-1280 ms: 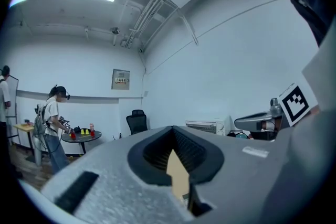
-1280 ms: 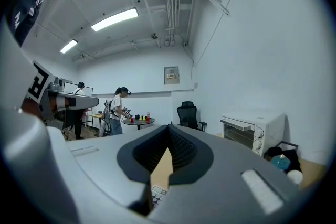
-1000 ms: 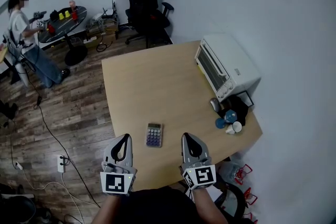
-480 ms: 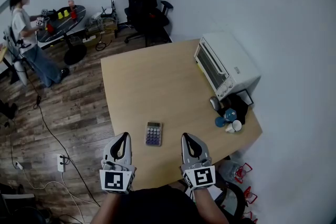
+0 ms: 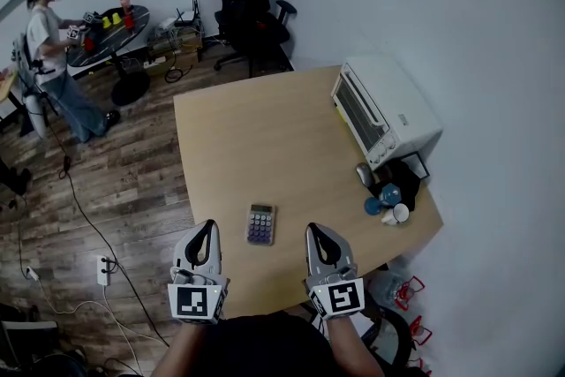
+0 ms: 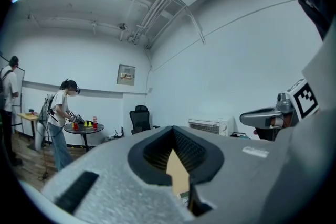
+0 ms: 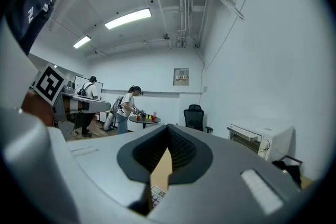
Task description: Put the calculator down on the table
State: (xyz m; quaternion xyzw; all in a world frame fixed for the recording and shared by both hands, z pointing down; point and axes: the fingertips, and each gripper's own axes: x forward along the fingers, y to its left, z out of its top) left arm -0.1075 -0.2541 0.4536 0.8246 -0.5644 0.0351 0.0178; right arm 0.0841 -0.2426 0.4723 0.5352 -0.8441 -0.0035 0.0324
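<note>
Hovering at the bottom of the frame, the left gripper (image 5: 209,229) and the right gripper (image 5: 314,229) are pointing level over the near edge of the desk (image 5: 265,128), side by side and apart. Both pairs of jaws are pressing together, and they are pinching nothing. Between the two tips, the calculator (image 5: 259,225) is lying flat on the desk, a little below the middle of the frame, touching neither gripper. So the job is looking done, I think, with nothing left to put down. Farther off, at the right, a white oven (image 5: 386,109) is sitting on the desk.

Matt pale wood table (image 5: 265,146), plastic calculator (image 5: 259,225), smooth white metal oven (image 5: 388,106), dark wood-plank floor (image 5: 132,181).
</note>
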